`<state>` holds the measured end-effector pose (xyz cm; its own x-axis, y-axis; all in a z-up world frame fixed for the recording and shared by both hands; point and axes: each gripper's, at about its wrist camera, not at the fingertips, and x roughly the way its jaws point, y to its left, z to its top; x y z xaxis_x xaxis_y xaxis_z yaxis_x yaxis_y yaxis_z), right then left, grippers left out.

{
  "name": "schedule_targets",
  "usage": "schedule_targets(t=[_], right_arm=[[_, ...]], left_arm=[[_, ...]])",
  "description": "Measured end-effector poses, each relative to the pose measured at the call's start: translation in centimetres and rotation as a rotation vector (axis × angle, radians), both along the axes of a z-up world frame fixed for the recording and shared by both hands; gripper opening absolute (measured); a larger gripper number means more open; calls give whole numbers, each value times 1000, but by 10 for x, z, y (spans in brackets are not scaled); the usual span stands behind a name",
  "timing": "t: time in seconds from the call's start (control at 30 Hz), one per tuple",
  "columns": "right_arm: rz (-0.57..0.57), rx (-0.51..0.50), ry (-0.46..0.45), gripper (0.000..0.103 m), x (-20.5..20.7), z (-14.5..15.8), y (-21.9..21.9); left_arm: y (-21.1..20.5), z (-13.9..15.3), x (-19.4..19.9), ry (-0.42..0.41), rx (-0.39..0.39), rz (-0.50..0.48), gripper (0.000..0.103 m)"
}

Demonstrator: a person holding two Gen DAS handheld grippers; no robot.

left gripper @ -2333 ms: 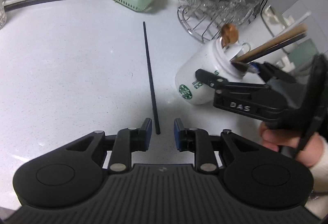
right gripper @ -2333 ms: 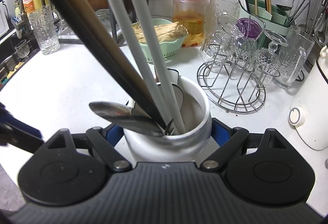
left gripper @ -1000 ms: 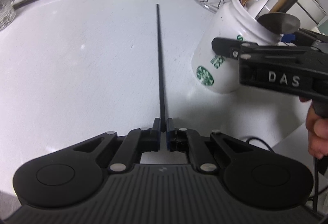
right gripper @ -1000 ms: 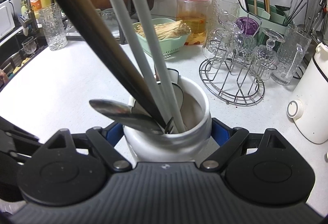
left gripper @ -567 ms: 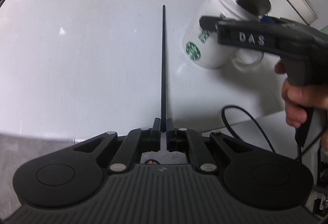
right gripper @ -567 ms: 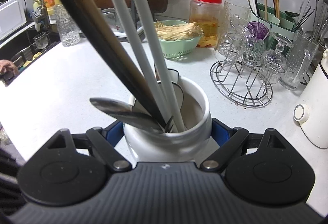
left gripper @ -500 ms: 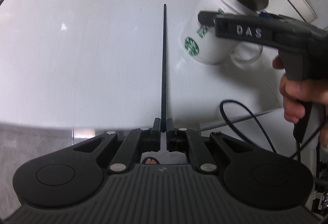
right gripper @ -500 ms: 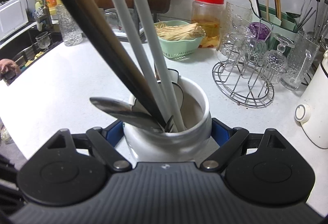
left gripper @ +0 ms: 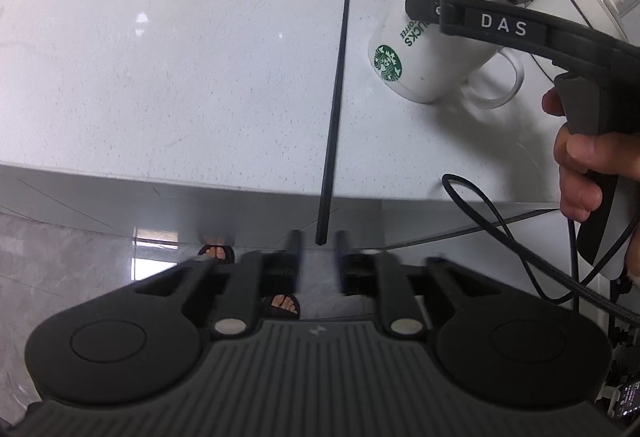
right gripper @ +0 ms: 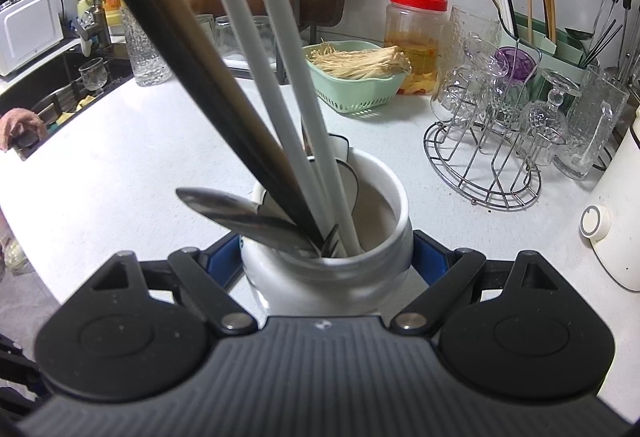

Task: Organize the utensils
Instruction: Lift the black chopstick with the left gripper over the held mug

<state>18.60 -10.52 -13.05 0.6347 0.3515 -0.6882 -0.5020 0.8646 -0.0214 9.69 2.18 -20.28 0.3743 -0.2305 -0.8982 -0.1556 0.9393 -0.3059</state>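
A thin black chopstick lies on the white counter, its near end sticking out past the counter's front edge. My left gripper is open, blurred, its fingers on either side of that near end without touching it. My right gripper is shut on a white Starbucks mug, also seen tilted in the left wrist view. The mug holds a dark chopstick, two grey-white sticks and a metal spoon.
A wire rack with glasses, a green basket of noodles, a red-lidded jar, a green utensil holder and a white kettle stand at the back right. A sink is at left. A cable hangs off the counter edge.
My left gripper dragged the black chopstick toward the counter's front edge, then opened and let it go. The right gripper keeps holding the mug, lifted and tilted.
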Motion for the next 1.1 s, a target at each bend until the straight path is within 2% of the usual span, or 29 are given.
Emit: schedule_targets(t=[0.13, 0.23, 0.43, 0.47, 0.6, 0.73, 0.9, 1.1], right_arm=[[-4, 1, -3, 90, -4, -1, -1], [-4, 1, -5, 90, -6, -1, -1], [-3, 1, -9, 90, -9, -1, -1], [-2, 1, -10, 90, -9, -1, -2], [5, 2, -9, 90, -11, 0, -2], [23, 4, -18, 91, -13, -1, -3], [23, 8, -20, 91, -13, -1, -3], [15, 14, -27, 91, -15, -1, -4]], left_arm=[[5, -2, -1, -16, 37, -2, 30], [6, -4, 1, -22, 13, -4, 30], [1, -6, 7, -61, 23, -8, 29], [0, -6, 8, -67, 25, -10, 27], [1, -7, 11, -84, 20, -4, 8], [-2, -2, 10, -98, 59, -10, 7], [0, 23, 6, -126, 75, -35, 6], [17, 81, 11, -196, 137, -23, 6]])
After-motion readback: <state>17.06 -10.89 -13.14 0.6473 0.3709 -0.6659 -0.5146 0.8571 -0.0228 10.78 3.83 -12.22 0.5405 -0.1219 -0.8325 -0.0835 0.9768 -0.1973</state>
